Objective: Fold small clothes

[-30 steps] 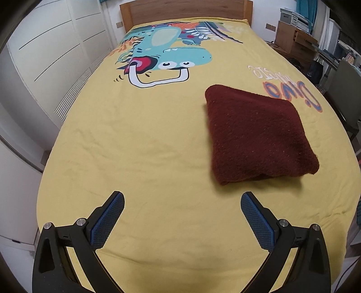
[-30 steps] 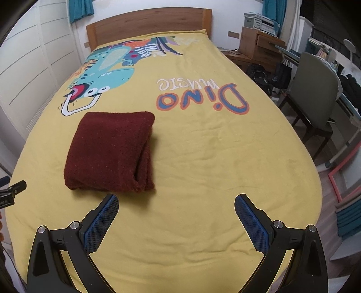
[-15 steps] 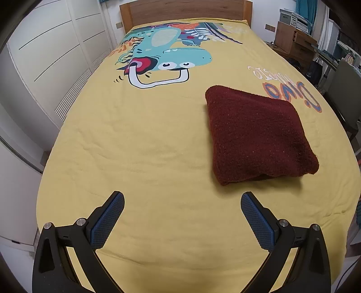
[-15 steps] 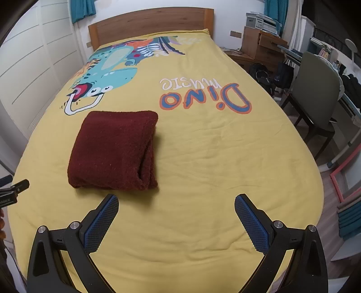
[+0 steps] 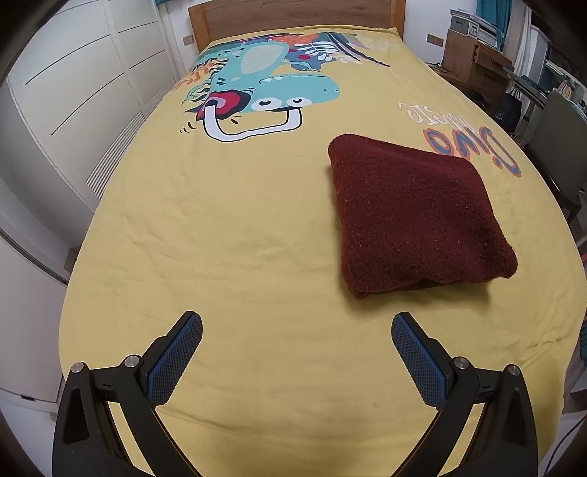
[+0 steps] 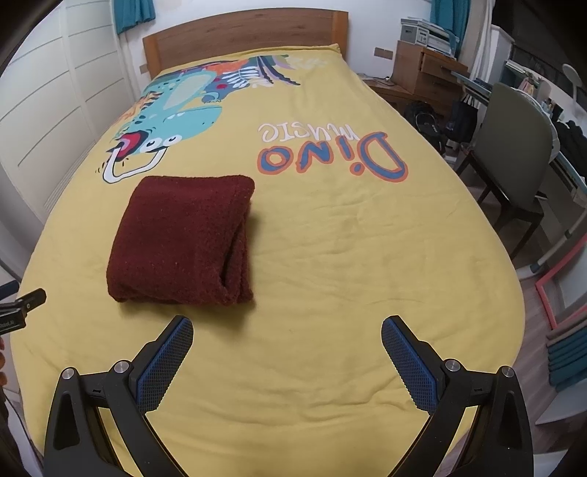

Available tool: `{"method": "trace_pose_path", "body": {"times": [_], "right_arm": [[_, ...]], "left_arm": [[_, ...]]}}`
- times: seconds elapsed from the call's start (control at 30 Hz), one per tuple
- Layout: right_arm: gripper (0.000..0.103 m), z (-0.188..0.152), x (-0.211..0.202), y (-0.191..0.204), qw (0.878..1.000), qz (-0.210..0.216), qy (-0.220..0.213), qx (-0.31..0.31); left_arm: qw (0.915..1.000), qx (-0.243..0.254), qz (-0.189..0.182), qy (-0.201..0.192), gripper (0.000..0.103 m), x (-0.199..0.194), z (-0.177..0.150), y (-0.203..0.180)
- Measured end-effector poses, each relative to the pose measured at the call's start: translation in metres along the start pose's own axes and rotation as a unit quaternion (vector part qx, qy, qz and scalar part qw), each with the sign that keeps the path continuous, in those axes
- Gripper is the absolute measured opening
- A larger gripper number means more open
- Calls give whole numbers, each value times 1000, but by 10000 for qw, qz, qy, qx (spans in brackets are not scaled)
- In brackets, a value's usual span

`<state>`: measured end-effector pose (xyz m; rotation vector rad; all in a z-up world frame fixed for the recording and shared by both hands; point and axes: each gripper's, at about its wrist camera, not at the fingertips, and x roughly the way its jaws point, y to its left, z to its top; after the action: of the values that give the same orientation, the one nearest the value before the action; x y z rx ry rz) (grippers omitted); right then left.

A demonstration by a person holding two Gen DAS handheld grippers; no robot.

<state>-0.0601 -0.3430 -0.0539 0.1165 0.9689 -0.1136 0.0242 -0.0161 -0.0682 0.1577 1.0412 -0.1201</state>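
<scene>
A dark red fuzzy garment lies folded into a thick rectangle on the yellow dinosaur bedspread. In the left wrist view it is ahead and to the right of my left gripper, which is open and empty above the bed's near end. In the right wrist view the garment is ahead and to the left of my right gripper, also open and empty. The garment's folded layers show on its right side. Neither gripper touches the garment.
White wardrobe doors run along the left side of the bed. A wooden headboard is at the far end. A grey chair, desk and wooden drawers stand to the right. Part of the left gripper shows at the left edge.
Both views have shifted only slightly. The garment sits a little further right in the right wrist view. The garment itself has not moved and both grippers stay open.
</scene>
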Motion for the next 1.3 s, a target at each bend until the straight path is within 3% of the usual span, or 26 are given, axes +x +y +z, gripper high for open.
{"method": "trace_pose_path", "body": {"times": [1.3], "right_arm": [[102, -2, 6, 1, 9999, -34, 111, -46]], "left_arm": [[9999, 50, 2, 142, 102, 8, -6, -6]]}}
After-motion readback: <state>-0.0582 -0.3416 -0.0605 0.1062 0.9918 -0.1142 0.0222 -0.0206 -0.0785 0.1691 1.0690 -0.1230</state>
